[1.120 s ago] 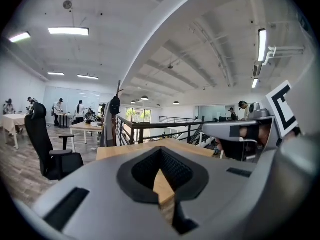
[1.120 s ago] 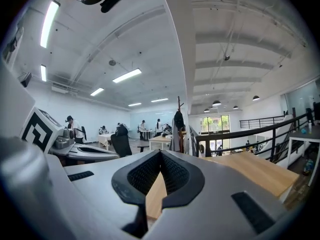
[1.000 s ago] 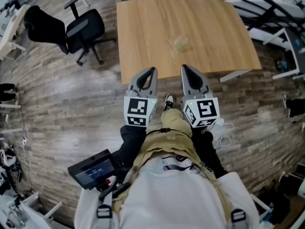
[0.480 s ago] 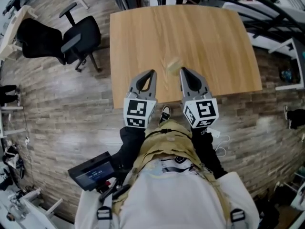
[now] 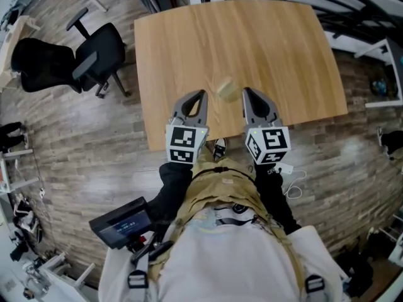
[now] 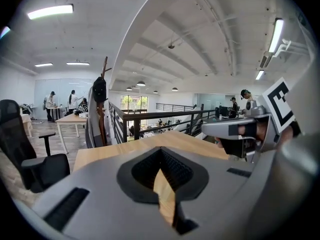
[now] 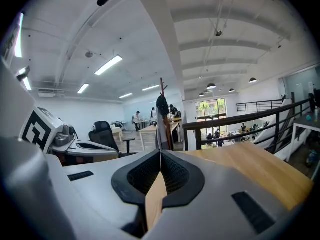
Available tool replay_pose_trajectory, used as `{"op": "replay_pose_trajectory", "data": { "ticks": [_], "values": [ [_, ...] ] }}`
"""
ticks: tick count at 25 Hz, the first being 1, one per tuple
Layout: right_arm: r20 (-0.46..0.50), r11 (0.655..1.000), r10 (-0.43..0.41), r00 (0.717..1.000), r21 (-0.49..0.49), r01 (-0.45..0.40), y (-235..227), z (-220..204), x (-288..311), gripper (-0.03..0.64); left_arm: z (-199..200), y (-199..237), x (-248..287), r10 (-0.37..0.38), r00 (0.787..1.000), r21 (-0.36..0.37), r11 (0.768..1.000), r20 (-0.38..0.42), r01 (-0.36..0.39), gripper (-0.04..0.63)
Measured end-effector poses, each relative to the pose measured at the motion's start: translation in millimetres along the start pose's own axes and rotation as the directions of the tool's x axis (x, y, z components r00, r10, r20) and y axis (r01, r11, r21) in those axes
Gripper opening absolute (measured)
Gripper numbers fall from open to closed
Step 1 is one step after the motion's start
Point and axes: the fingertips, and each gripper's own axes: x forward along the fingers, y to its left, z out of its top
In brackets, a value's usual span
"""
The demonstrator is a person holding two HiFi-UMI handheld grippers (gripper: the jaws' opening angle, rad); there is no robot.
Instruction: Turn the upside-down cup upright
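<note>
A small pale, see-through cup [image 5: 228,89] sits on the wooden table [image 5: 189,36] near its front edge; it is blurred and I cannot tell which way up it stands. My left gripper [image 5: 201,95] reaches over the table's front edge, just left of the cup, jaws shut and empty. My right gripper [image 5: 247,92] is just right of the cup, also shut and empty. In the left gripper view the shut jaws [image 6: 161,153] point across the tabletop, with the right gripper [image 6: 240,130] beside them. The right gripper view shows its shut jaws [image 7: 160,155]. Neither gripper view shows the cup.
A black office chair [image 5: 94,54] stands left of the table. A coat stand [image 6: 100,109] and a railing [image 6: 165,116] lie beyond the table's far side. A black device [image 5: 123,222] hangs at the person's waist. A white cable [image 5: 293,184] lies on the floor at right.
The person has stepped toward the table. Both grippers, earlier over the floor before the table, now reach over its front edge on either side of the cup. Both stayed shut.
</note>
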Motion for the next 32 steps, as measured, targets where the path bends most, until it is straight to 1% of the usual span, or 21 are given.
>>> {"op": "replay_pose_trajectory", "data": {
  "ticks": [5,8,12,15,20,24,28,32],
  "values": [
    [-0.041,0.998,-0.055,0.998,0.016,0.055,-12.0,-7.0,4.5,0.021,-16.8,9.1,26.9,-0.045,0.997,-0.015,0.999,-0.07,0.044,0.002],
    [-0.076,0.997,-0.075,0.994,0.023,0.076,-26.3,-18.2,13.5,0.023,-22.3,4.8,45.1,-0.081,0.992,-0.003,0.997,-0.1,0.081,0.002],
    [-0.172,0.996,-0.079,0.982,0.035,0.086,-31.4,-55.0,31.2,0.022,-51.0,1.4,62.0,-0.114,0.976,0.002,0.993,-0.184,0.116,0.002],
    [-0.224,0.995,-0.079,0.971,0.047,0.092,-33.6,-76.1,45.1,0.023,-73.6,1.9,76.4,-0.138,0.961,-0.001,0.99,-0.241,0.142,0.002],
    [-0.307,0.992,-0.087,0.948,0.062,0.111,-49.8,-109.9,59.2,0.023,-108.4,-9.8,106.8,-0.19,0.928,0.001,0.979,-0.321,0.202,0.002],
    [-0.344,0.988,-0.096,0.934,0.079,0.13,-64.0,-128.2,68.2,0.023,-137.6,-16.5,136.7,-0.229,0.895,0.004,0.968,-0.382,0.25,0.003],
    [-0.378,0.985,-0.099,0.92,0.096,0.146,-75.8,-145.7,75.9,0.023,-165.3,-20.0,159.9,-0.26,0.851,-0.009,0.958,-0.456,0.288,0.039],
    [-0.404,0.98,-0.103,0.909,0.114,0.162,-83.2,-159.2,83.0,0.023,-186.5,-22.7,174.7,-0.286,0.815,-0.013,0.946,-0.504,0.324,0.068]
  ]
}}
